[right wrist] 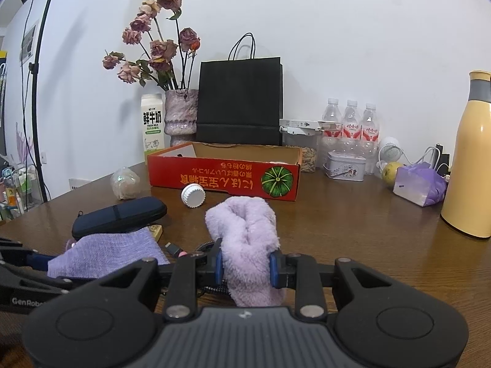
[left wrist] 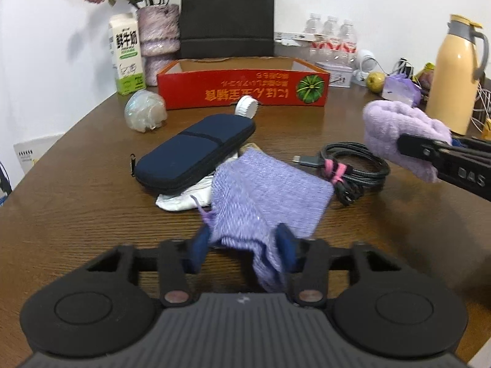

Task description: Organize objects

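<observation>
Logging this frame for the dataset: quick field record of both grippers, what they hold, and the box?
left gripper: jaws around the woven purple cloth, near edge between the pads
right gripper: shut on the fluffy lilac towel, lifted off the table
red box: open top, at the back, behind the white cap
loose items: navy case, black cable

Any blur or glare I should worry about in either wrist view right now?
Left wrist view: motion blur smears the woven purple pouch near the jaws; soft sheen on the table. Right wrist view: sharp, fluffy purple cloth clear; fisheye bends the thermos.
</observation>
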